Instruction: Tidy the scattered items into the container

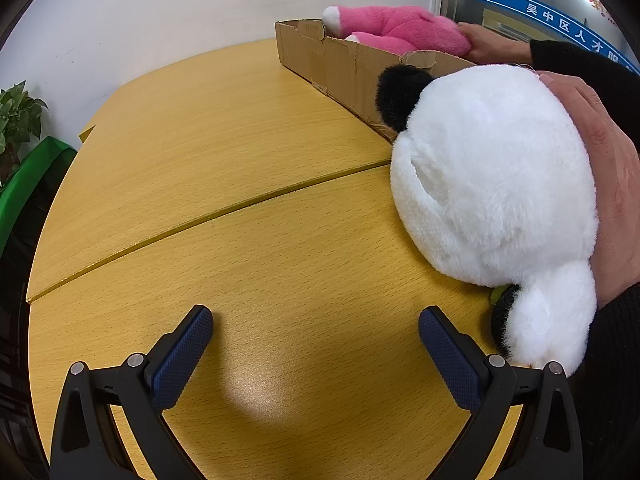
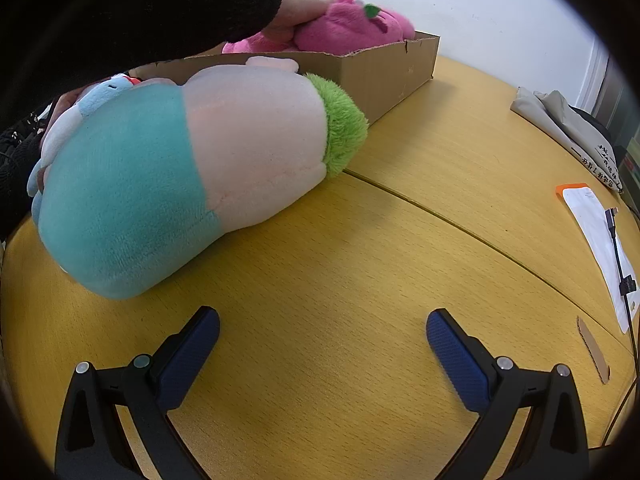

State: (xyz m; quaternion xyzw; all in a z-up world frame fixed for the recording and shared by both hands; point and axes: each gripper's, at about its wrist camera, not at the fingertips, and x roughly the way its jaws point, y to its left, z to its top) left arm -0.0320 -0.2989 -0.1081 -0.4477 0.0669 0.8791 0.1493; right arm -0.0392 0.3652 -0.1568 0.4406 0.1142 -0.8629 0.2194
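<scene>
Both two-finger grippers hover with their blue-padded jaws spread wide and holding nothing above a yellow wood-grain table (image 1: pixel 224 152): the left gripper (image 1: pixel 316 334) in the left wrist view, the right gripper (image 2: pixel 323 334) in the right wrist view.

Bare hands, not the grippers, are on the toys. One hand (image 1: pixel 600 184) rests against a round white-and-black panda plush (image 1: pixel 492 184) lying on the table just beside the open brown cardboard box (image 1: pixel 344 68). Another hand (image 1: pixel 490 42) presses on a pink plush toy (image 1: pixel 404 26) that sits in the box and rises above its rim.

In the right wrist view a large teal, pale-pink and green-fringed plush (image 2: pixel 180 172) lies on the table against the box wall.

Risks, as a judgement: the hands crowd the toys, so a closing gripper could pinch fingers. The soft round plush may squirm out of narrow pads, and the shallow box may overflow or slide when pushed.

Count: two grippers, two hands, one box and one pink plush inside it. At least two plush toys lie outside, and a small blue-and-white one may be half hidden behind the teal.
</scene>
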